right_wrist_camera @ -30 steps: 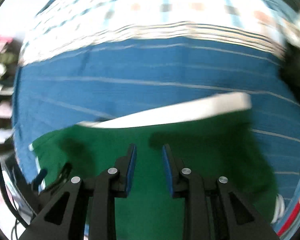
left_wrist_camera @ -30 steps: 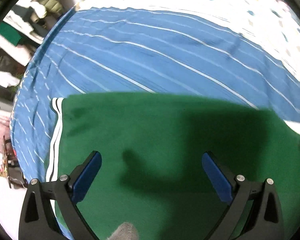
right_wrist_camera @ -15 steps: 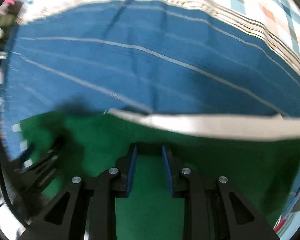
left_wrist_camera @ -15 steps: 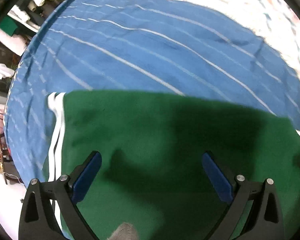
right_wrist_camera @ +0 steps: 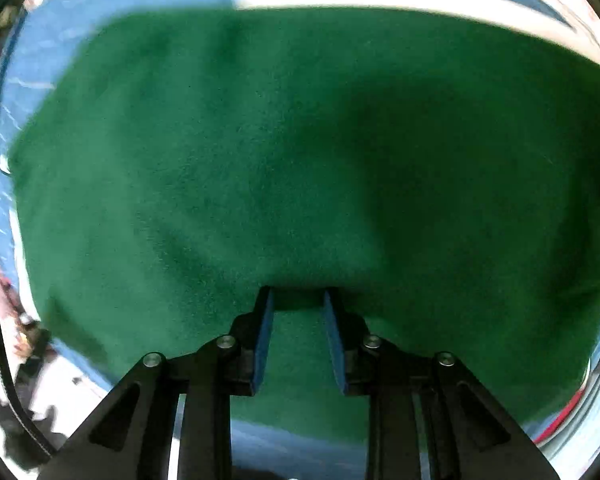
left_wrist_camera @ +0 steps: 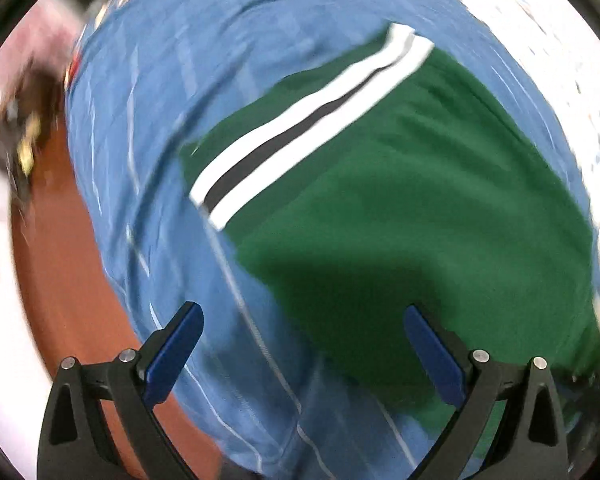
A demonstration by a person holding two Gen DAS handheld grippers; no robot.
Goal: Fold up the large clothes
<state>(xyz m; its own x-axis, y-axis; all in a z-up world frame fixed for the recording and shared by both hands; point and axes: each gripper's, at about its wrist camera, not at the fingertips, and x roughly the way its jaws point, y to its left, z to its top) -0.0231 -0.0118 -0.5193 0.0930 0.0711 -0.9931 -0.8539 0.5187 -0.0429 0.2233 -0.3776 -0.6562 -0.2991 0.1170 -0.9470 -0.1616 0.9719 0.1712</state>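
1. Between the blue pads of the right gripper, a raised fold of the green garment was seen; the jaws were drawn narrow, and the pad tips were pressed into the cloth, so the fold was pinched.
2. Around that pinch, green fabric was spread across almost the whole right wrist view, with a dark shadow cast over its right half.
3. A white band was shown along the far edge of the garment, and the blue striped sheet was visible beyond it and along the left side.
4. On the left gripper, the fingers were held spread wide, and nothing was gripped or touched by them.
5. Beneath that gap, the blue striped sheet and the near corner of the green garment were seen, the left pad over the sheet and the right pad over green cloth.
6. A white-and-black striped trim was laid along the garment's upper left edge, running diagonally.
7. Past the sheet's left edge, a reddish-brown floor was seen; the left wrist view was blurred throughout.
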